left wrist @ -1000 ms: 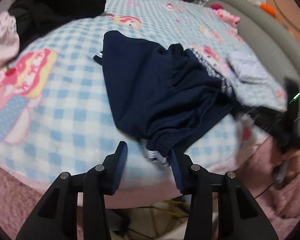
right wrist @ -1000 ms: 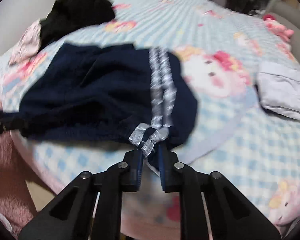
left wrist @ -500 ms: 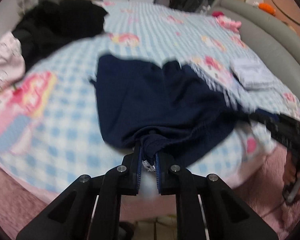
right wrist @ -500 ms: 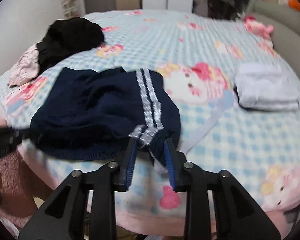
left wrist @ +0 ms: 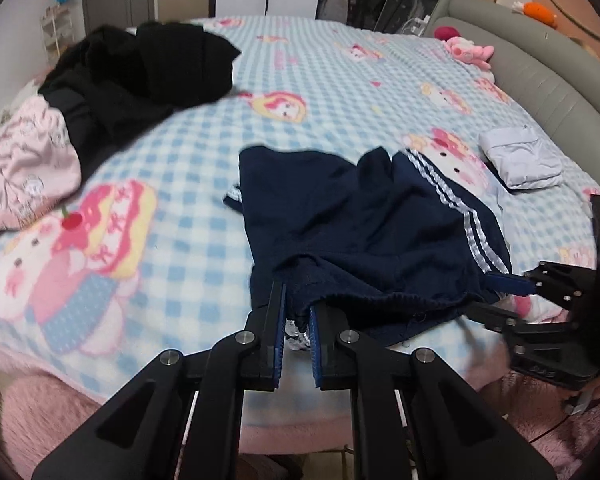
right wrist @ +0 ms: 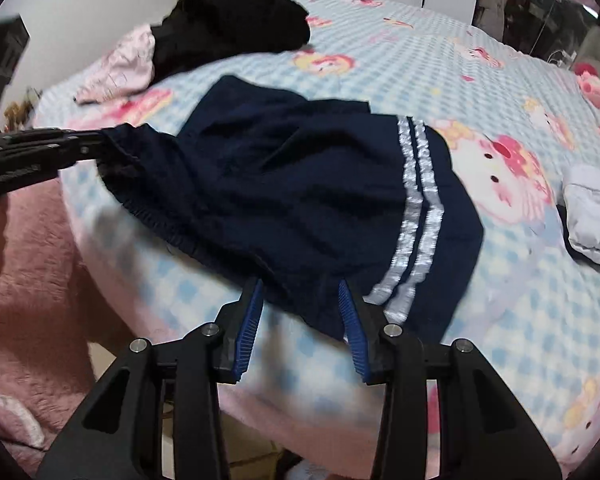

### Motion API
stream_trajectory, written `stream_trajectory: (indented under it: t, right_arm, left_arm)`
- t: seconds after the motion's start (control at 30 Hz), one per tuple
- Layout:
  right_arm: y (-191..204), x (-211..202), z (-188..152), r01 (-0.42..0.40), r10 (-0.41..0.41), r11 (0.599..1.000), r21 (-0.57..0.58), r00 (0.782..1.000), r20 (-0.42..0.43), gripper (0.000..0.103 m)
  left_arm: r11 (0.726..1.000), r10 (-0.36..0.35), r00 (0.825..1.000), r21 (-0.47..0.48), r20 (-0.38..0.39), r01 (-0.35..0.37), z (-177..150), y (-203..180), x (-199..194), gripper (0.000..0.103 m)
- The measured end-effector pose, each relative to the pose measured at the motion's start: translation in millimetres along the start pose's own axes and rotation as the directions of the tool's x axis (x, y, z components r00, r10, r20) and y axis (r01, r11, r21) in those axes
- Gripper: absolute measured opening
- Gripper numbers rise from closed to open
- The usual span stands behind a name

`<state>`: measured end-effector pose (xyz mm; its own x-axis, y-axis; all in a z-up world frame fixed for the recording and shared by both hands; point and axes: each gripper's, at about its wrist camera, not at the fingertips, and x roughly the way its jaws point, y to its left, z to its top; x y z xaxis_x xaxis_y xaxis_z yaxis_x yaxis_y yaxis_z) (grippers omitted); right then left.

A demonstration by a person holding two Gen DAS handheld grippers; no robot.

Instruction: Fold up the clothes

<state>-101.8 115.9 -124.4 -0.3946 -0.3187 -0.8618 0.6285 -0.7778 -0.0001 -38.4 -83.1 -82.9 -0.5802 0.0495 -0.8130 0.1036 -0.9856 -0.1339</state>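
Navy shorts (left wrist: 352,224) with two white side stripes (right wrist: 416,216) lie crumpled on the bed (left wrist: 320,92), near its front edge, on the blue-and-white checked cartoon blanket.

Left gripper (left wrist: 296,320): jaws nearly closed, clenched on a bunched corner of the shorts' elastic waistband at the bed's front edge. A bit of white fabric shows between the blue pads. In the right wrist view the same gripper (right wrist: 96,146) comes in from the left with the waistband corner drawn taut toward it.

Right gripper (right wrist: 300,312): jaws spread wide, released. Blue pads sit either side of the waistband hem just left of the stripes — the navy fabric lies between them, but contact cannot be told. In the left wrist view it (left wrist: 500,292) sits at the striped end of the waistband.

Shorts: waistband runs along the front edge of the bed between the two grippers; legs point toward the middle of the bed, wrinkled, not flat.

Other items on the bed:
- black garment pile (left wrist: 140,76) toward the far left corner
- pink patterned garment (left wrist: 24,168) at the left edge, touching the black pile
- folded white garment (left wrist: 520,158) at the right edge, apart from the shorts
- pink plush toy (left wrist: 468,52) at the far right, by the grey headboard (left wrist: 540,80)

Pink fluffy cover (right wrist: 32,248) hangs below the bed's front edge — motion blur there.
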Motion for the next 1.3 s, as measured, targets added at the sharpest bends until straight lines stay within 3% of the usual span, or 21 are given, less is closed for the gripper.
stream_trajectory:
  t: [0.13, 0.17, 0.2, 0.27, 0.37, 0.43, 0.5, 0.57, 0.63, 0.77, 0.9, 0.97, 1.03, 1.07, 1.13, 1.2, 1.3]
  right_arm:
    - [-2, 12, -2, -0.006, 0.006, 1.0, 0.012, 0.999, -0.033, 0.04]
    - [-2, 13, -3, 0.008, -0.008, 1.0, 0.01, 1.0, -0.03, 0.039]
    - [-6, 15, -3, 0.041, -0.041, 0.999, 0.013, 0.999, -0.03, 0.027]
    - [-16, 16, -2, 0.098, -0.096, 0.994, 0.055, 0.995, -0.024, 0.012]
    - [-33, 3, -1, 0.144, -0.148, 0.979, 0.141, 0.989, 0.018, 0.007]
    - [-41, -9, 0, 0.189, -0.201, 0.967, 0.172, 0.978, 0.051, 0.006]
    - [-50, -23, 1, 0.226, -0.248, 0.952, 0.204, 0.965, 0.087, 0.006]
    - [-54, -33, -1, 0.231, -0.259, 0.948, 0.22, 0.959, 0.112, 0.006]
    - [-56, -33, -5, 0.227, -0.252, 0.949, 0.219, 0.963, 0.096, 0.006]
    - [-51, -29, -26, 0.259, -0.278, 0.94, 0.222, 0.959, 0.06, 0.006]
    - [-50, -49, -30, 0.234, -0.28, 0.929, 0.286, 0.951, 0.133, 0.007]
    - [-46, -47, -29, 0.223, -0.263, 0.933, 0.281, 0.958, 0.113, 0.007]
    - [-50, -33, -26, 0.212, -0.234, 0.94, 0.266, 0.971, 0.054, 0.014]
    - [-52, -19, -29, 0.184, -0.188, 0.95, 0.253, 0.982, -0.01, 0.023]
    - [-49, -13, -36, 0.141, -0.132, 0.959, 0.246, 0.99, -0.051, 0.027]
    - [-43, -26, -43, 0.117, -0.115, 0.964, 0.238, 0.993, -0.024, 0.034]
    - [-42, -48, -48, 0.036, -0.044, 0.968, 0.248, 0.999, 0.027, 0.039]
  left_arm:
    - [0.999, -0.023, 0.999, -0.033, -0.029, 0.022, -7, 0, 8, 0.013]
    - [0.999, -0.034, 0.998, -0.039, -0.044, 0.032, -9, 1, 10, 0.018]
    - [0.998, -0.045, 0.997, -0.045, -0.065, 0.043, -11, 1, 14, 0.03]
    - [0.996, -0.078, 0.992, -0.059, -0.099, 0.072, -18, 0, 22, 0.044]
    - [0.985, -0.157, 0.982, -0.092, -0.102, 0.148, -29, -3, 27, 0.042]
    - [0.982, -0.166, 0.982, -0.101, -0.09, 0.157, -33, -6, 28, 0.035]
    - [0.99, -0.124, 0.989, -0.071, -0.077, 0.119, -36, -13, 28, 0.015]
    - [0.996, -0.069, 0.996, -0.055, -0.048, 0.066, -35, -14, 22, 0.012]
    - [0.995, -0.054, 0.998, -0.089, -0.016, 0.052, -30, -8, 13, 0.011]
    - [0.997, 0.053, 0.996, -0.068, 0.073, -0.048, -20, -4, -14, 0.01]
    - [0.998, 0.064, 0.994, -0.029, 0.09, -0.061, -8, 2, -30, 0.011]
    - [0.999, 0.041, 0.999, -0.015, -0.005, -0.041, -11, 9, -12, 0.012]
    - [0.998, -0.006, 0.992, -0.055, -0.128, -0.002, -21, 17, 10, 0.013]
    - [0.996, -0.044, 0.987, -0.086, -0.154, 0.031, -26, 21, 13, 0.016]
    - [0.985, -0.126, 0.98, -0.135, -0.157, 0.105, -35, 28, 9, 0.022]
    - [0.969, -0.212, 0.968, -0.161, -0.137, 0.19, -41, 35, 0, 0.048]
    - [0.949, -0.271, 0.959, -0.189, -0.084, 0.252, -43, 45, -14, 0.049]
